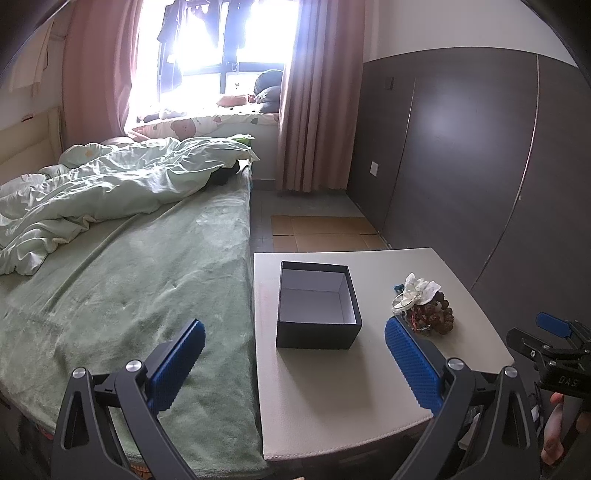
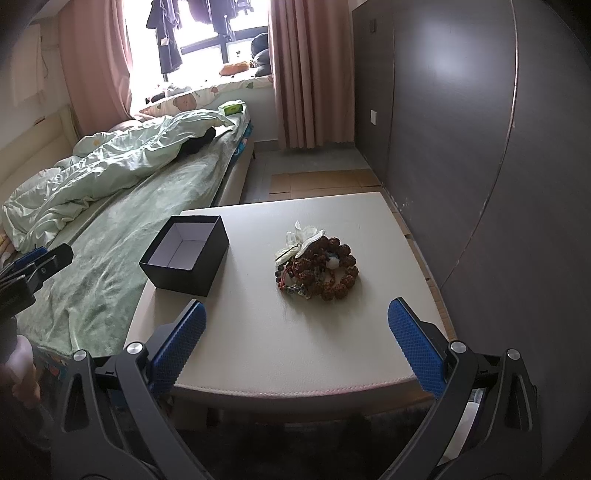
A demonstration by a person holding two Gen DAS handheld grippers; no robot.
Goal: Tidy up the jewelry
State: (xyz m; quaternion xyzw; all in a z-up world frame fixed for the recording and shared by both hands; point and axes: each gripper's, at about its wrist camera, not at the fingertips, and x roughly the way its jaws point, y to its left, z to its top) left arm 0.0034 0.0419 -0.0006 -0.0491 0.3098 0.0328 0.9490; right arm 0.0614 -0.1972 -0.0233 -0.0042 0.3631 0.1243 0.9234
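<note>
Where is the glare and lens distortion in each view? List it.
Left wrist view: the window is blown out to white, and the wardrobe edge bows. Right wrist view: the window is milder, clothes silhouetted against it; a soft sheen sits on the wardrobe. Both views have dark fisheye corners; the jewelry pile stays sharp.

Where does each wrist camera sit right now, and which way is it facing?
Left wrist: low at the table's near-left corner, facing the window over the open black cardboard box; own left gripper open, right gripper at right edge.
Right wrist: at the near edge, facing the pile of brown bead jewelry; own gripper open.
Shared: box, pile, white square table, green bed.
</note>
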